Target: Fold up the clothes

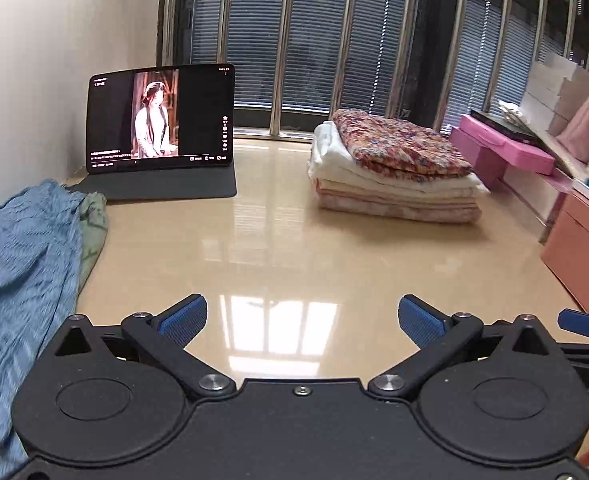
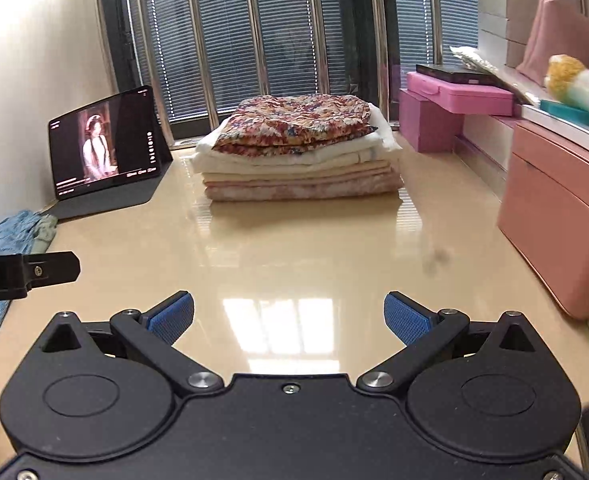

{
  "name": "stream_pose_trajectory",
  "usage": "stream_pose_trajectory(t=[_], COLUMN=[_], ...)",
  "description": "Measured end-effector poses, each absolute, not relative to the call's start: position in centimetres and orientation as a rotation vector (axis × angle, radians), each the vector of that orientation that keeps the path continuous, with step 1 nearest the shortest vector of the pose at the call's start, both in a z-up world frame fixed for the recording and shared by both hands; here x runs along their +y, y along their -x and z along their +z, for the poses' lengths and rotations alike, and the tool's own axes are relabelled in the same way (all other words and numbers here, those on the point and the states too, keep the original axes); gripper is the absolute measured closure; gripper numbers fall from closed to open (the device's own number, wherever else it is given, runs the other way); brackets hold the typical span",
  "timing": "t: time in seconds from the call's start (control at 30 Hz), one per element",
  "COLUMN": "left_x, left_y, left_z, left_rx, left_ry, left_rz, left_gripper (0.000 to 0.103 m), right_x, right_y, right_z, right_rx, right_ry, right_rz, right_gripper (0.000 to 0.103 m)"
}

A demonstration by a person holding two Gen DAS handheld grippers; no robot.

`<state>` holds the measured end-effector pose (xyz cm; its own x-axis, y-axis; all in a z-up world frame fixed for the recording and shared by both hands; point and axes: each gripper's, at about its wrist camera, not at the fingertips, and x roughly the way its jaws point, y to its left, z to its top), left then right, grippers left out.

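Rumpled blue garment beside neat folded stack

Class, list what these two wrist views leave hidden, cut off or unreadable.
- Blue garment: left wrist view, cut off by the left edge and the left gripper; its type is unclear.
- Green cloth: mostly under the blue garment.
- Folded stack: right wrist view, lower layers show edges only.
- Tablet: captions too small.

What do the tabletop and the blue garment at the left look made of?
Tabletop: a hard, glossy beige surface, maybe glass or lacquer, since it mirrors the window clearly. Blue garment: soft thin fabric, matte, with fine crinkled ribbing and loose folds.
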<state>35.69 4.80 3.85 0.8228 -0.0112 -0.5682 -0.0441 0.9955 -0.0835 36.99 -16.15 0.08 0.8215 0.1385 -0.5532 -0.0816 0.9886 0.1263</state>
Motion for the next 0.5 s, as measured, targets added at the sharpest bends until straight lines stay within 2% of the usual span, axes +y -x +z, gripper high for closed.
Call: stream_pose_trajectory(t=[0.5], left_x=[4.1], left_y=[-20.2], left_z=[5.4], left_rx=[0.522], left_ry=[0.113], left_rz=[-0.012], left_gripper=[0.000], right_x=[-14.9], right_y=[-22.4], right_z=[2.6], right_rx=[0.513], right_ry=[0.032], right_rz=[0.232], right_gripper=[0.001])
